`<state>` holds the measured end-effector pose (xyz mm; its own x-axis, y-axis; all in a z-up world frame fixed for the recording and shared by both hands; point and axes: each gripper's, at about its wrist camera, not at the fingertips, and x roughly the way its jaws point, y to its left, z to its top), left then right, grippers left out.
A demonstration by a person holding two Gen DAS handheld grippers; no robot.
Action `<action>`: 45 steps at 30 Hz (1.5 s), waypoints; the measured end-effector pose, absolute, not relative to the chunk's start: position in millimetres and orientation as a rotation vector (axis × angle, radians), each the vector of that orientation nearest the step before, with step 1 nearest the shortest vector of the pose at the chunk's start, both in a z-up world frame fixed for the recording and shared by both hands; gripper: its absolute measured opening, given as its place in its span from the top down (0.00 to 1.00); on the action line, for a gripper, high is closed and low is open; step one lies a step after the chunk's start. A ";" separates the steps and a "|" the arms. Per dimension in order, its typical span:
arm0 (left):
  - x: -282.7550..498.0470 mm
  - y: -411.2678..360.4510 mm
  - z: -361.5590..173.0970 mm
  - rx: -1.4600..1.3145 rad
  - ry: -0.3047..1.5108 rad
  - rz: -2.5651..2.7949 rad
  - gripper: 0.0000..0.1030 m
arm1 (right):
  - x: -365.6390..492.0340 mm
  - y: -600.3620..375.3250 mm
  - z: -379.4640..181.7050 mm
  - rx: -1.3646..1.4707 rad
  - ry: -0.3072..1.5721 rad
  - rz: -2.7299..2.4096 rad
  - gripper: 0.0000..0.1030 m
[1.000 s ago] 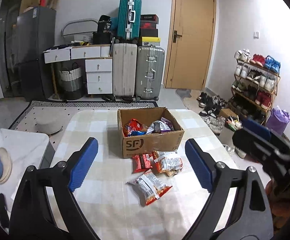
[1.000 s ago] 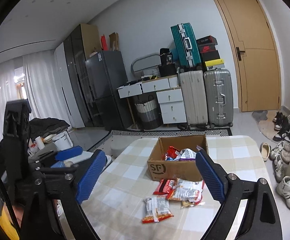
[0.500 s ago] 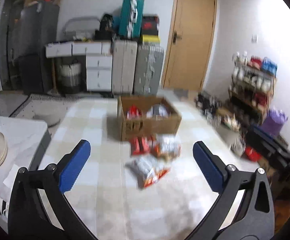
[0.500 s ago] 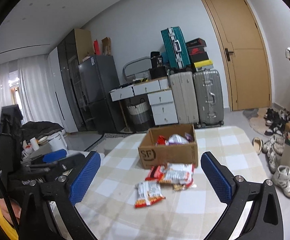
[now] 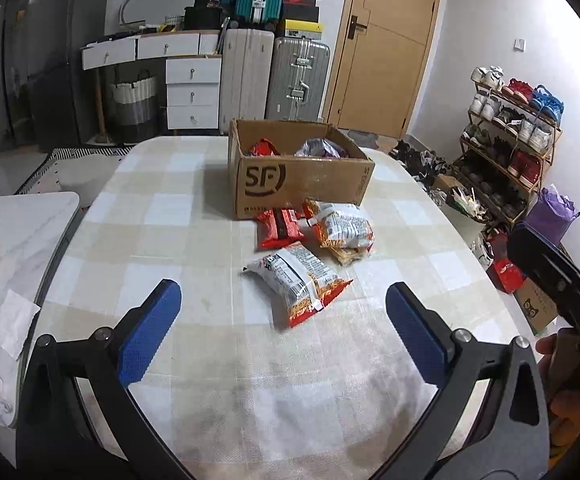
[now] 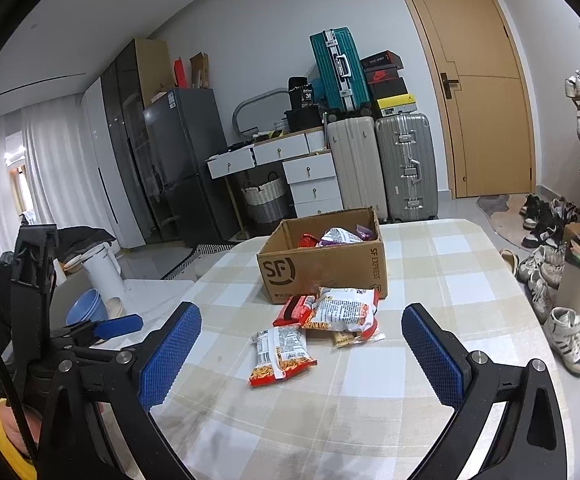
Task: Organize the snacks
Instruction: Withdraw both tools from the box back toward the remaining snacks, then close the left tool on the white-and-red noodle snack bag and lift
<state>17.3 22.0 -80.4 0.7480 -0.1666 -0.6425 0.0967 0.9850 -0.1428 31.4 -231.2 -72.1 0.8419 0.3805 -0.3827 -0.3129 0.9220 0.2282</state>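
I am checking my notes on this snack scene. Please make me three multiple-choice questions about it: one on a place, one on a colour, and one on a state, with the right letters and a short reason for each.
1. Where do the loose snack packets lie?
A. on the table in front of the cardboard box
B. on the floor by the door
C. on top of the suitcases

2. What colour are the gripper pads?
A. yellow
B. blue
C. white

3. How is the left gripper?
A. shut on a packet
B. shut on nothing
C. open and holding nothing

Answers:
1. A, the packets rest on the checked table just before the cardboard box.
2. B, both pads show blue in each wrist view.
3. C, its jaws stand wide apart over the table, with no packet touching them.
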 end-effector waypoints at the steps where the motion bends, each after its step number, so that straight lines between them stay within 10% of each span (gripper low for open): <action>1: 21.1 21.1 -81.6 -0.101 0.716 -0.142 0.01 | 32.0 -231.0 -74.5 0.159 0.436 0.368 0.01; 31: 216.4 -25.9 -219.2 -0.140 1.052 -0.080 0.05 | 117.0 -272.5 -163.6 0.280 0.632 0.324 0.01; 35: 227.4 -27.4 -221.0 -0.128 1.048 -0.112 0.43 | 119.3 -269.6 -167.5 0.277 0.643 0.326 0.01; 45: 239.3 -28.4 -217.4 -0.125 1.010 -0.163 0.58 | 117.4 -261.7 -168.6 0.255 0.659 0.319 0.01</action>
<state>239.3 -28.4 -217.4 0.5212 -0.1935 -0.8312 0.0781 0.9807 -0.1793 117.4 -261.7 -168.6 0.7452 0.3674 -0.5565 -0.2077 0.9209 0.3298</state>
